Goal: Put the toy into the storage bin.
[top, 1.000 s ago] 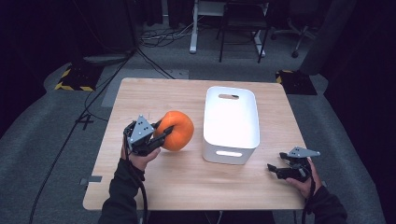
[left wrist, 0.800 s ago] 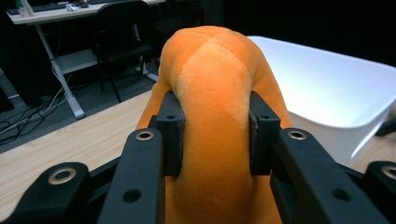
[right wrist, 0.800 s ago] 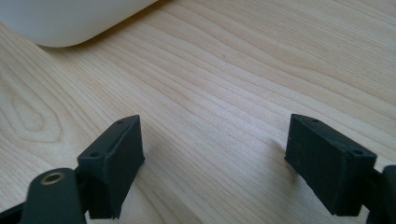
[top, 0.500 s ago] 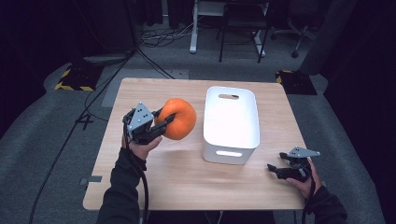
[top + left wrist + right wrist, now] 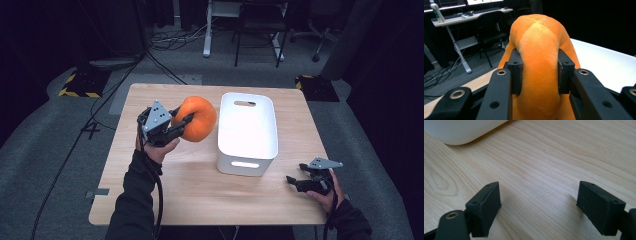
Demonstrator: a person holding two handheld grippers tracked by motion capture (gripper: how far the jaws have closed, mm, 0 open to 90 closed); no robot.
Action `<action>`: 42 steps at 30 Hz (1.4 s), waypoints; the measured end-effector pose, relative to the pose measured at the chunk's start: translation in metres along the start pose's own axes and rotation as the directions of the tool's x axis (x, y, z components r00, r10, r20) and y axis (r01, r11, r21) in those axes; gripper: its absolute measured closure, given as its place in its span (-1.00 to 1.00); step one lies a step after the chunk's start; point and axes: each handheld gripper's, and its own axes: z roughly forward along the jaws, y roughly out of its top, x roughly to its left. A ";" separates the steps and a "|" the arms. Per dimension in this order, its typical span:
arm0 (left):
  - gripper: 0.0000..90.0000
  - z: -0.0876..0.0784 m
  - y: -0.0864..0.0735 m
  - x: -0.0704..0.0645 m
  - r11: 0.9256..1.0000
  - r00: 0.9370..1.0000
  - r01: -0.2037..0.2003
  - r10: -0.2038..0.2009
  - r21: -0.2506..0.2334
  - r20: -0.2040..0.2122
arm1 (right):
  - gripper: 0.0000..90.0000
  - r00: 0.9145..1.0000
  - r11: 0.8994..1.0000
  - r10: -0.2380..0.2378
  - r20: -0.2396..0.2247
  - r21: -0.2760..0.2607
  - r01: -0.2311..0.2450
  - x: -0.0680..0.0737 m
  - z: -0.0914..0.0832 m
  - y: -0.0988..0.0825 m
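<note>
My left hand-held gripper (image 5: 186, 121) pinches the plush pumpkin (image 5: 199, 118) mid-body, clear of the bench (image 5: 200, 190), to drop it into the bin (image 5: 247, 131); the right one (image 5: 295, 183) rests wide, empty.

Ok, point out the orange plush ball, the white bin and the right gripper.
orange plush ball (image 5: 202, 116), high view, its top right side.
white bin (image 5: 247, 167), high view, near wall.
right gripper (image 5: 292, 182), high view, between its fingertips.

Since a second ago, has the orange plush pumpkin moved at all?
Yes. The orange plush pumpkin, clamped in the left gripper, has risen and shifted toward the far end of the white bin, beside it.
</note>
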 end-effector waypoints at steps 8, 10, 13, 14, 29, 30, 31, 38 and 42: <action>0.45 0.003 0.013 -0.003 1.000 1.000 -0.012 0.013 -0.012 0.020 | -0.57 1.000 1.000 0.002 0.000 -0.002 -0.002 0.000 0.000 0.000; 0.45 0.004 0.014 -0.004 1.000 1.000 -0.014 0.014 -0.016 0.021 | -0.57 1.000 1.000 0.001 0.000 -0.002 -0.001 0.000 0.000 0.000; 0.45 0.007 0.020 -0.006 0.999 0.999 -0.025 0.026 -0.021 0.030 | -0.57 1.000 1.000 0.001 -0.001 -0.002 -0.001 0.000 0.000 0.000; 0.45 0.008 0.021 -0.007 0.999 0.999 -0.024 0.025 -0.028 0.028 | -0.57 1.000 1.000 0.001 -0.001 -0.002 -0.001 0.000 0.000 0.000; 0.45 0.023 0.034 -0.022 0.998 0.995 -0.049 0.053 -0.043 0.084 | -0.57 1.000 1.000 0.002 -0.002 -0.002 -0.002 0.000 0.000 0.000; 0.45 0.023 0.034 -0.022 0.998 0.995 -0.049 0.053 -0.043 0.084 | -0.57 1.000 1.000 0.002 -0.002 -0.003 -0.002 0.000 0.000 0.000; 0.45 0.024 0.034 -0.022 0.998 0.995 -0.052 0.055 -0.040 0.088 | -0.57 1.000 1.000 0.002 -0.002 -0.003 -0.002 0.000 0.000 0.000; 0.45 0.034 0.041 -0.031 0.998 0.991 -0.051 0.056 -0.048 0.120 | -0.57 1.000 1.000 0.004 -0.003 -0.005 -0.004 0.001 0.000 0.000; 0.45 0.039 0.043 -0.036 0.997 0.990 -0.055 0.061 -0.054 0.128 | -0.57 1.000 1.000 0.004 -0.003 -0.005 -0.004 0.001 0.000 0.000</action>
